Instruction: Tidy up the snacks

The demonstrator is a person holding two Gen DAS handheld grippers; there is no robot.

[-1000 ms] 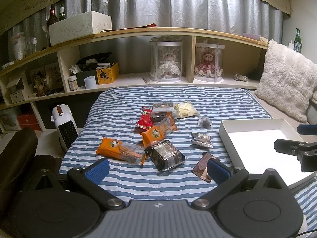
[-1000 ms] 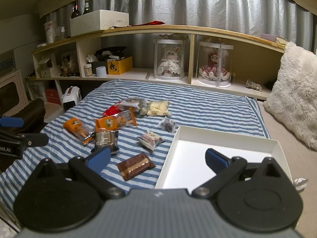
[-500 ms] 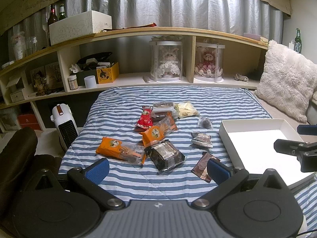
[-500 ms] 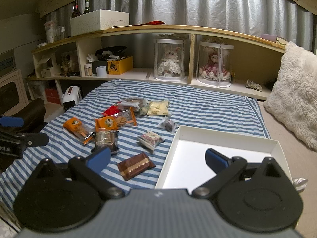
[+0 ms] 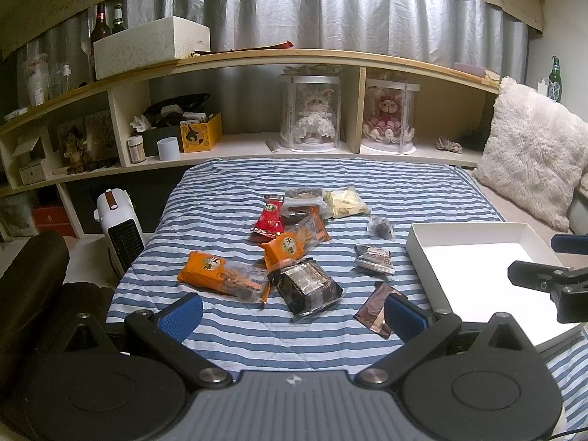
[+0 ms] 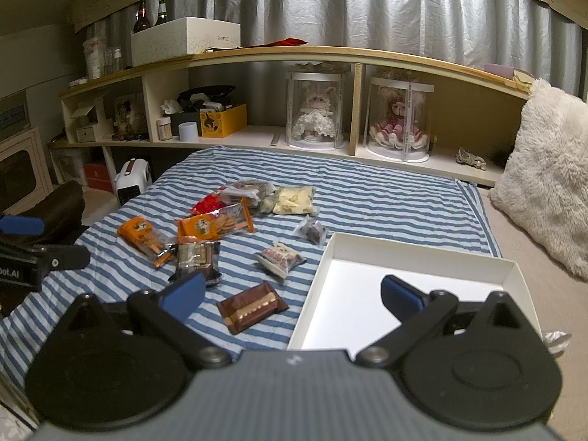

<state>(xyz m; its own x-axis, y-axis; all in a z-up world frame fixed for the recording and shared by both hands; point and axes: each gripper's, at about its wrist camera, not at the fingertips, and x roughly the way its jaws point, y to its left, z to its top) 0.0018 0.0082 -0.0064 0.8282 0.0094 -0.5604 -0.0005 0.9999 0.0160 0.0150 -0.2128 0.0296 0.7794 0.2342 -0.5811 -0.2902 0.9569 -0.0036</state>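
Several snack packets lie scattered on the blue-striped blanket (image 5: 228, 191): two orange biscuit packs (image 5: 220, 270) (image 6: 215, 223), a dark cake pack (image 5: 307, 288), a brown chocolate bar (image 6: 251, 307), a red pack (image 5: 269, 218), a pale yellow bag (image 6: 294, 200) and small wrapped sweets (image 6: 281, 257). An empty white tray (image 6: 511, 268) sits to their right. My left gripper (image 5: 292, 312) hangs open above the blanket's near edge, holding nothing. Above the tray's near left corner my right gripper (image 6: 292, 294) is open too, with nothing between its fingers.
A wooden shelf (image 5: 330, 55) with two doll cases, boxes and bottles runs behind the bed. A fluffy white cushion (image 5: 533, 150) leans at the right. A small white heater (image 5: 121, 228) stands on the floor at the left, beside a dark chair.
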